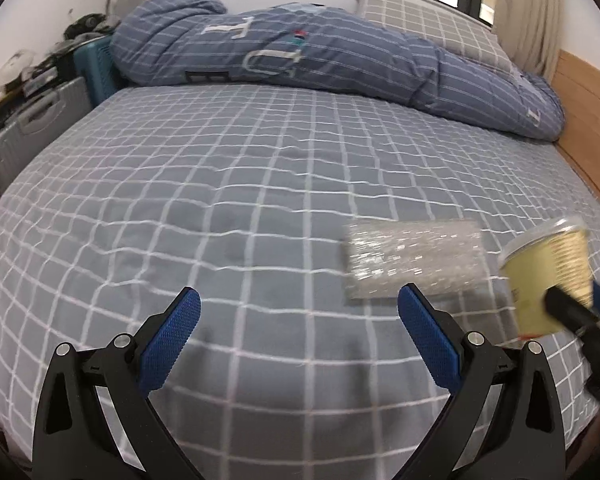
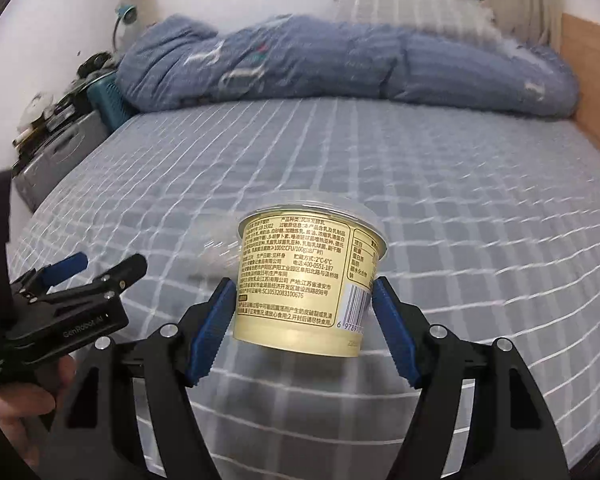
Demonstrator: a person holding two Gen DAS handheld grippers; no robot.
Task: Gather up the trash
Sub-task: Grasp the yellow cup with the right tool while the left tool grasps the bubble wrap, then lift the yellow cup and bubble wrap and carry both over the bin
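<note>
Item 1, yogurt cup [image 2: 306,276]: pale yellow tub with printed label and clear lid, upright, pinched at its lower wall by the right tongs [image 2: 304,296]. Both blue pads sit against its sides, and it appears lifted clear of the bed [image 2: 480,208], near the front right corner. The left wrist view shows the same cup in those tongs at the far right.

Item 2, bubble-wrap sheet [image 1: 414,262]: clear, flat on the checked sheet toward the bed's front right, just beyond the left tongs' right finger. Untouched.

Item 3, left tongs [image 1: 299,312]: spread wide, nothing between the pads, above the front edge of the bed.

Item 4, rolled quilt [image 1: 340,64]: along the far edge; not trash.

Step in hand, as judged: first piece secured, the cup is being carried off. No bin appears in either view.

Next move calls for: shifting the left tongs right over the bubble wrap, lowering, and nipping one edge, since the thin sheet may slip or drag the bedsheet.
</note>
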